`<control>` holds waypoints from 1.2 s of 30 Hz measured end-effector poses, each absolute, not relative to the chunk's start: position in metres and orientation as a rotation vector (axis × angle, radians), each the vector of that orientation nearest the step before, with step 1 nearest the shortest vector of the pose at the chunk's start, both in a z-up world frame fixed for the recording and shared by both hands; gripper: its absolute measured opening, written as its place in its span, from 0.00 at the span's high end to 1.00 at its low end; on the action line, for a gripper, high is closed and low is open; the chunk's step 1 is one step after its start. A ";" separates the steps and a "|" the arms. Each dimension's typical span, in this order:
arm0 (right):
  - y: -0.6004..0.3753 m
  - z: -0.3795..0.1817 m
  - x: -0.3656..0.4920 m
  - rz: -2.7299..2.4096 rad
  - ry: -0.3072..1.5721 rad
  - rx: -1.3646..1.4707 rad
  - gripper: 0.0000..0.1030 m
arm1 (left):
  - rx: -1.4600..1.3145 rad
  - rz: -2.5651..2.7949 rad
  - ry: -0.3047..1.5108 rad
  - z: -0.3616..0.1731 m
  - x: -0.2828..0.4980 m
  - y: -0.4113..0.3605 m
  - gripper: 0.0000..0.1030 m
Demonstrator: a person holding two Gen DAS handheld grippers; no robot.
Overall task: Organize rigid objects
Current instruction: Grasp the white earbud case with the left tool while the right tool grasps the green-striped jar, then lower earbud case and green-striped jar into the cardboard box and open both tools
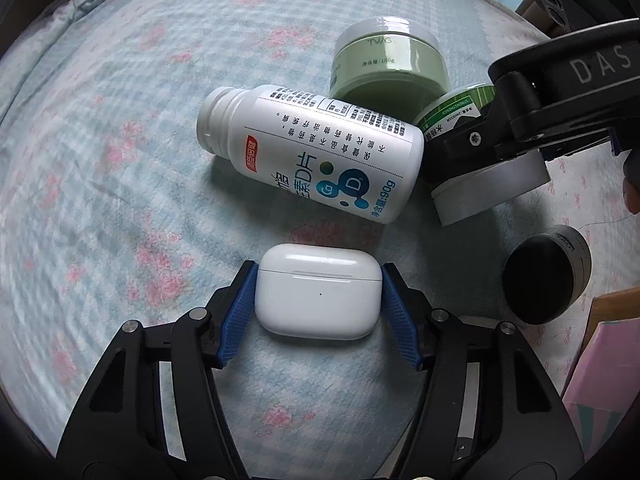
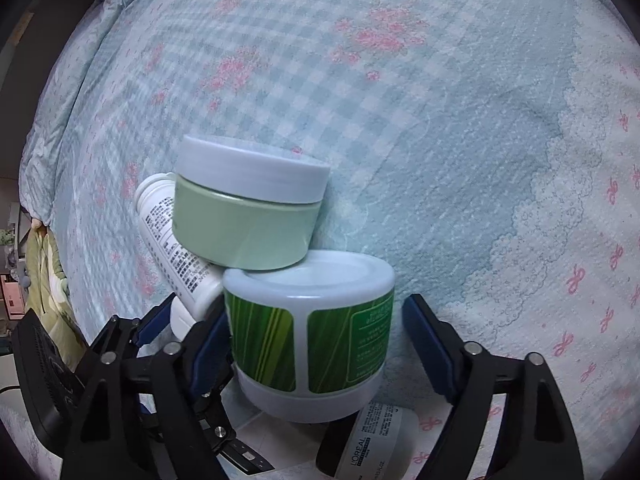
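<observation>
A white earbuds case (image 1: 318,290) lies on the bed between the blue pads of my left gripper (image 1: 318,276); the pads touch or nearly touch its sides. A white capless supplement bottle (image 1: 316,152) lies on its side beyond it. A pale green jar (image 1: 386,60) leans behind it, also in the right wrist view (image 2: 248,212). A green-striped jar (image 2: 312,332) stands between the spread fingers of my right gripper (image 2: 320,328), open; the left pad is close to it, the right pad stands apart. In the left wrist view this gripper (image 1: 480,136) covers the jar (image 1: 452,112).
A black L'Oreal jar (image 1: 546,274) lies on its side at the right, also low in the right wrist view (image 2: 368,444). A pink box (image 1: 604,364) sits at the right edge. The checked floral bedspread (image 2: 440,120) stretches beyond.
</observation>
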State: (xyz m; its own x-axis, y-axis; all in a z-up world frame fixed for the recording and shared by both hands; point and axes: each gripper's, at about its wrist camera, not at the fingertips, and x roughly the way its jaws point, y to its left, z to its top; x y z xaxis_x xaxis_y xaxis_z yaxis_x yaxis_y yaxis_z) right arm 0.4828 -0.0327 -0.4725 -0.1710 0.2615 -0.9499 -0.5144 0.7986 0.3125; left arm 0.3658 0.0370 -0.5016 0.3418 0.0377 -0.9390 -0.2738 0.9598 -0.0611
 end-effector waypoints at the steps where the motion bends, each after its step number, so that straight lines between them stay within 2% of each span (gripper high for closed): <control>1: -0.032 -0.472 0.482 0.699 1.607 -0.190 0.36 | -0.223 0.202 1.205 -0.501 0.366 0.037 0.44; 11: -0.028 -0.470 0.474 0.659 1.562 -0.195 0.36 | -0.270 0.171 1.191 -0.495 0.357 0.047 0.44; 20: -0.049 -0.442 0.453 0.596 1.490 -0.146 0.36 | -0.302 0.122 1.148 -0.468 0.342 0.058 0.44; 27: -0.067 -0.391 0.421 0.524 1.414 -0.051 0.36 | -0.298 0.055 1.095 -0.414 0.324 0.074 0.44; 36: -0.096 -0.291 0.351 0.395 1.313 0.112 0.36 | -0.205 -0.123 1.040 -0.311 0.300 0.074 0.44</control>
State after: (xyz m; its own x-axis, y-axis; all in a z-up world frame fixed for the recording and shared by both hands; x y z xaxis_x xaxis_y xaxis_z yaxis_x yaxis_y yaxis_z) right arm 0.3511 -0.0956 -0.2912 0.1991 0.3443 -0.9175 -0.2190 0.9282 0.3008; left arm 0.3002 0.0743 -0.3114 0.5013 -0.1983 -0.8422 0.0043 0.9739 -0.2267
